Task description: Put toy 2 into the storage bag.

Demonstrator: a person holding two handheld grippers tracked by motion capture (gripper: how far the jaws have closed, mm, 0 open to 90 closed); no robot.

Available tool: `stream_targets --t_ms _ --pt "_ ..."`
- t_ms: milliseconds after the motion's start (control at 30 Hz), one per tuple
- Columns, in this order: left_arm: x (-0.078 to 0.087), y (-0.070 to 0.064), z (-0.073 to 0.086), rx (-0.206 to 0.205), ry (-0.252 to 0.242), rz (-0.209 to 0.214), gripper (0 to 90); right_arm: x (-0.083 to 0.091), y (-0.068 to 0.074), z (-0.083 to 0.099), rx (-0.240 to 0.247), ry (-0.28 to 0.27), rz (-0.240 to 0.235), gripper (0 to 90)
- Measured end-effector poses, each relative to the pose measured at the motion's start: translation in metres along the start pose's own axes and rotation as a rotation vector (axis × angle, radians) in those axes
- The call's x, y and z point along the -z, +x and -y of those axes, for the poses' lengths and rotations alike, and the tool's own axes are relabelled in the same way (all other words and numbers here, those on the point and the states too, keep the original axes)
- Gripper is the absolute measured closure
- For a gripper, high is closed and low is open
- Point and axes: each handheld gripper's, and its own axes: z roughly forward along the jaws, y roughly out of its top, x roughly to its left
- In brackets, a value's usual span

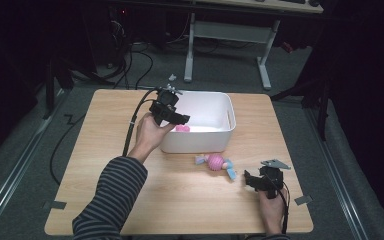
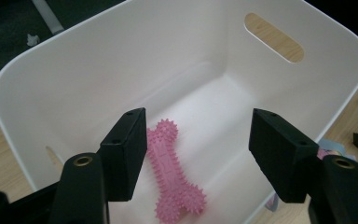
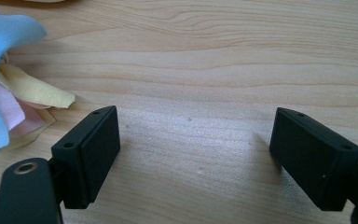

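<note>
A pink spiky bone-shaped toy (image 2: 172, 171) lies on the floor of the white bin (image 2: 88, 70), also seen as a pink patch (image 1: 182, 128) inside the bin (image 1: 227, 107). My left gripper (image 1: 177, 119) hovers over the bin's left rim, open and empty (image 2: 196, 158), with the bone below its jaws. A pink ball toy with blue, yellow and pink fabric tails (image 1: 216, 163) rests on the table in front of the bin. My right gripper (image 1: 250, 181) stands open just right of that toy; the fabric tails (image 3: 9, 88) lie left of its jaws (image 3: 193, 154).
The wooden table (image 1: 130, 200) has bare room at the front and left. A black cable (image 1: 132, 122) trails from the left gripper across the table's left side. A desk frame (image 1: 227, 35) stands on the floor behind.
</note>
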Motion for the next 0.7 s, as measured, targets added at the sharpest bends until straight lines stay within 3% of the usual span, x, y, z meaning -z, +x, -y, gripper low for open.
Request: stream_targets --t_ms 367,700 --pt "0.035 0.006 0.018 0.012 -0.075 -0.003 36.0 0.0 0.0 0.0 0.001 -0.001 0.0 16.0" --pt "0.057 0.012 0.037 0.024 -0.108 -0.016 35.7 0.0 0.0 0.0 0.001 -0.001 0.0 16.0"
